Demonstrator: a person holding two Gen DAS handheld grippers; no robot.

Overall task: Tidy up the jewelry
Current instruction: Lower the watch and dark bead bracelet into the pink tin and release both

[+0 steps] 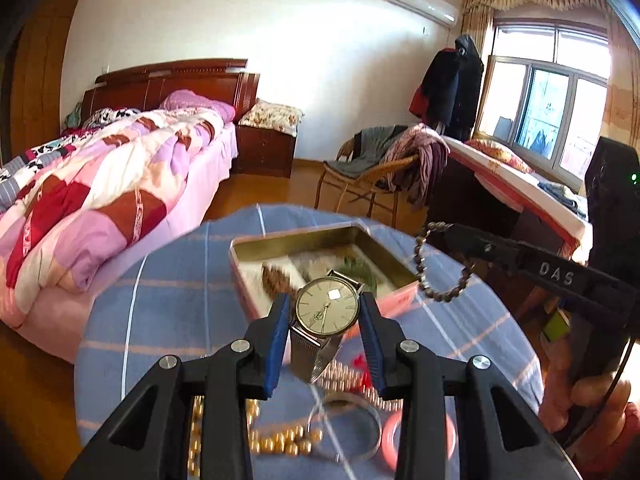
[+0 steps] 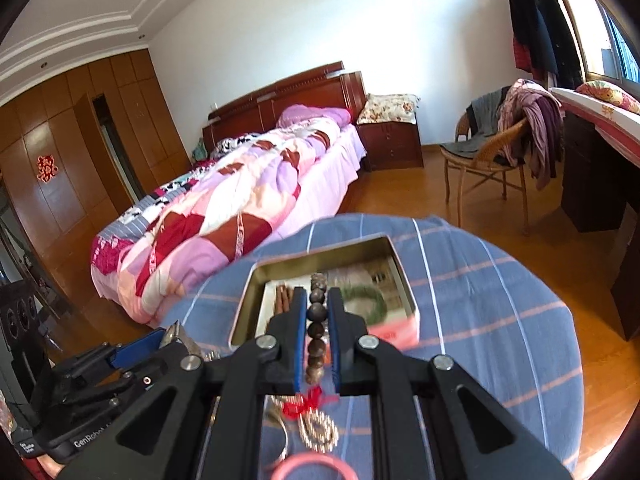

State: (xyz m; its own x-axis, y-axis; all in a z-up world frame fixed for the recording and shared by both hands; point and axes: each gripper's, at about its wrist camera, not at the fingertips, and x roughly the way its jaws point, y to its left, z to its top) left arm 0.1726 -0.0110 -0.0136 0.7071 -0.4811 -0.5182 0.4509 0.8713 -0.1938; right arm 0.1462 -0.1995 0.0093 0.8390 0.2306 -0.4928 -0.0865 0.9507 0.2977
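Left claw: clenched on a wristwatch, gripped at the two sides of its case, metal mesh strap hanging below. The watch is held above the bench, just short of the tin box, and has not yet been put away.

Bench, near edge: loose pieces are seen lying on the blue checked cloth, namely a string of gold beads, a thin clear bangle, a pink bangle, and a small chain with a red bow. These are judged still to be sorted.

Tin box, centre: open, with a pink outer wall. A brown bead string and a green ring-shaped piece are already laid inside; other contents are too blurred to be named.

Right claw: clenched on a dark bead bracelet, which is held in the air beside the box, its loop hanging free.

Progress: judged partway, with a few items stowed, two in transit and several left on the bench.
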